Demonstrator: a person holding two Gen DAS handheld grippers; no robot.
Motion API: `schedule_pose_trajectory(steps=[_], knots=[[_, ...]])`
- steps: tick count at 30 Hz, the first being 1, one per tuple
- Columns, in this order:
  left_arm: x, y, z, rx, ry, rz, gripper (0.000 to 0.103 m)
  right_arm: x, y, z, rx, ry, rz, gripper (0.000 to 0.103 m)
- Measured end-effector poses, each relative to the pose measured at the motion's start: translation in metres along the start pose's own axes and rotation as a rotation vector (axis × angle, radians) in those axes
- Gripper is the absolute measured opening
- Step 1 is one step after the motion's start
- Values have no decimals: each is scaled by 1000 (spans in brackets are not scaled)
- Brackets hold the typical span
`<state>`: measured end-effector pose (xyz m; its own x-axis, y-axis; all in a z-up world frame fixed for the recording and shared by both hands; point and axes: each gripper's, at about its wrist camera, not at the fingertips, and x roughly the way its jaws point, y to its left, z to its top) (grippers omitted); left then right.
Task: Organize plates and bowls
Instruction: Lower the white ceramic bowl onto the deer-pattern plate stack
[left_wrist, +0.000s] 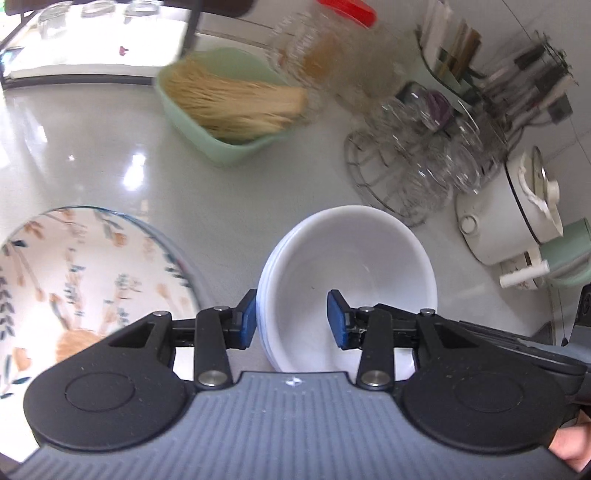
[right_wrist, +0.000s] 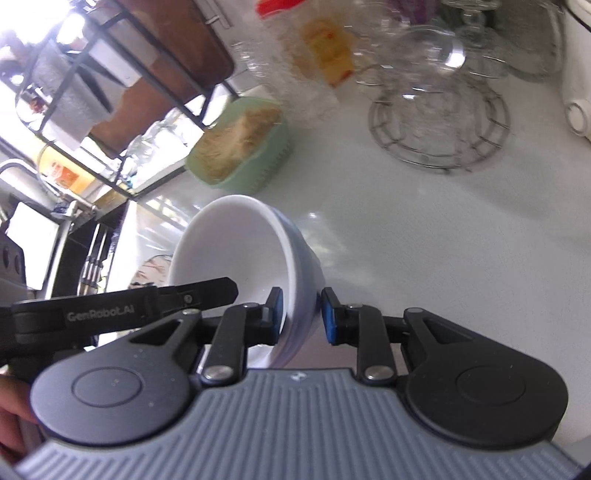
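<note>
White stacked bowls (left_wrist: 347, 273) serve as my reference on the pale countertop (left_wrist: 110, 158): to their left lies the floral plate (left_wrist: 74, 280), and behind them sit the green basket of noodles (left_wrist: 229, 107) and, to the right, the wire rack of glasses (left_wrist: 417, 162). My left gripper (left_wrist: 291, 319) straddles the near-left wall of that stack, one blue pad outside and one inside, though I cannot tell whether they press. My right gripper (right_wrist: 301, 315) is clamped on the rim of a single white bowl (right_wrist: 240, 258), held tilted on its side clear of the counter.
</note>
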<state>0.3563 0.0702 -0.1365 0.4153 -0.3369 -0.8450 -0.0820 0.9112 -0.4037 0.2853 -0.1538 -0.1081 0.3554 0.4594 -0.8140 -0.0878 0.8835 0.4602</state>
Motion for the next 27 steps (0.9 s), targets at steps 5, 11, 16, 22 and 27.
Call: schedule_pose_trajectory(steps=[5, 11, 16, 22, 27], knots=[[-20, 25, -2, -32, -32, 7, 45, 10, 28, 2, -35, 7, 25, 26], [-45, 57, -3, -76, -59, 28, 45, 24, 60, 4, -70, 32, 62, 26], [-59, 84, -4, -116, -74, 48, 45, 38, 85, 4, -98, 65, 83, 26], [-66, 116, -8, -136, -69, 82, 45, 59, 110, -5, -131, 105, 92, 26], [-65, 137, -12, -127, -44, 85, 45, 73, 125, -13, -151, 118, 62, 26]])
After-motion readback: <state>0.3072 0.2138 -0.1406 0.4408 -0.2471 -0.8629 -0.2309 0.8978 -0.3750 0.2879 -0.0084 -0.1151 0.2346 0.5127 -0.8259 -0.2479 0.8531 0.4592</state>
